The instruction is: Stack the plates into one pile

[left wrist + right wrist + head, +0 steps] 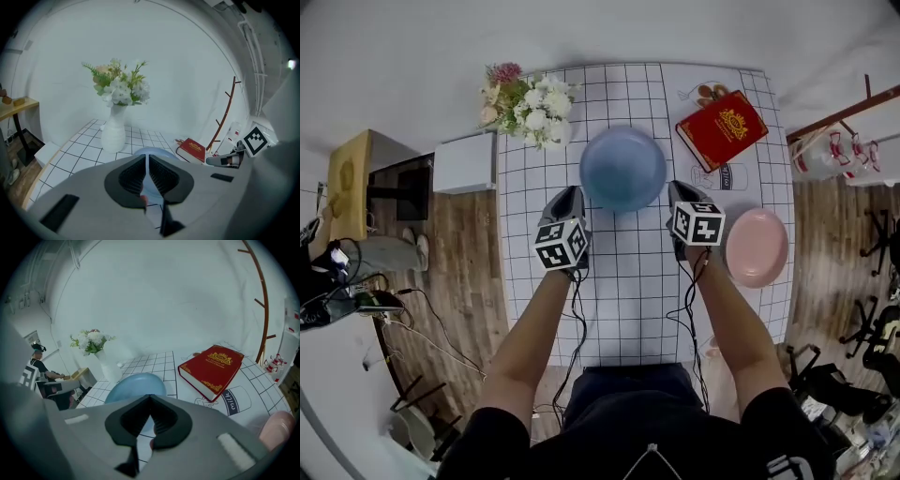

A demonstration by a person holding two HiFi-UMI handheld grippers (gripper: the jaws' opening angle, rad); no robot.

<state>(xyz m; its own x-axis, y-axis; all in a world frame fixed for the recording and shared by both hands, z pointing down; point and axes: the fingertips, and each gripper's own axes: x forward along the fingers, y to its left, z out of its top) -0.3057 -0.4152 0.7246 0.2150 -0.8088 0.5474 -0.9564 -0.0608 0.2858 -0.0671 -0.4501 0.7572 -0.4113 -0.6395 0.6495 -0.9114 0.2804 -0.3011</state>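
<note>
Empty left gripper (566, 195), jaws a slit apart, and clenched right gripper (682, 190) flank the round blue plate (622, 167), probably to lift it.

Black T-shirt (614, 442) — short sleeves (480, 439)

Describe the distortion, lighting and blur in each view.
Head view: fisheye warp toward the edges, even soft light, table sharp. Left gripper view: black round vignette, dim bluish cast, flowers in focus. Right gripper view: same vignette, red book crisp, pink plate smeared at the picture's edge.
</note>
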